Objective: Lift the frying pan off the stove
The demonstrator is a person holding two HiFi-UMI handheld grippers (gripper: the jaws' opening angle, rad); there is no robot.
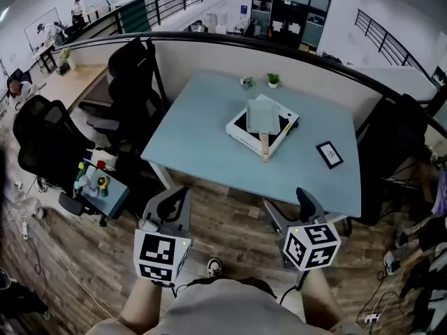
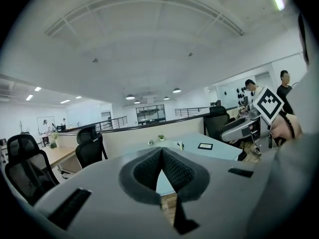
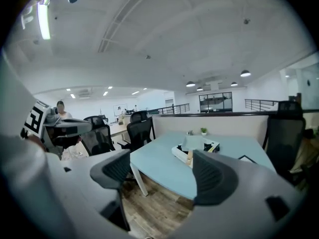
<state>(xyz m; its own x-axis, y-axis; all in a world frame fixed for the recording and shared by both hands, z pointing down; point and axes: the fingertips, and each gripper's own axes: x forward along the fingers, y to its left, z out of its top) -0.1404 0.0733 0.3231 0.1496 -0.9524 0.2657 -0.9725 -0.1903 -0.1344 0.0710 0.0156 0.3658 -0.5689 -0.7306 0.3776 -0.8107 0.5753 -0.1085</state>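
Observation:
A pale square frying pan (image 1: 262,116) with a wooden handle (image 1: 265,147) rests on a white stove (image 1: 241,135) near the middle of the light blue table (image 1: 202,145). Both grippers hang over the wooden floor, short of the table's near edge and far from the pan. My left gripper (image 1: 172,209) is shut with nothing in it; in the left gripper view its pads (image 2: 149,171) meet. My right gripper (image 1: 290,212) is open and empty. In the right gripper view the pan (image 3: 194,143) and stove (image 3: 178,153) show beyond the spread jaws of the right gripper (image 3: 164,176).
A small black frame (image 1: 329,153) lies on the table's right side, and two little plants (image 1: 273,79) stand at its far edge. Black office chairs (image 1: 133,68) stand left of the table, with another (image 1: 398,138) on the right. A small cart (image 1: 101,183) with toys sits at lower left.

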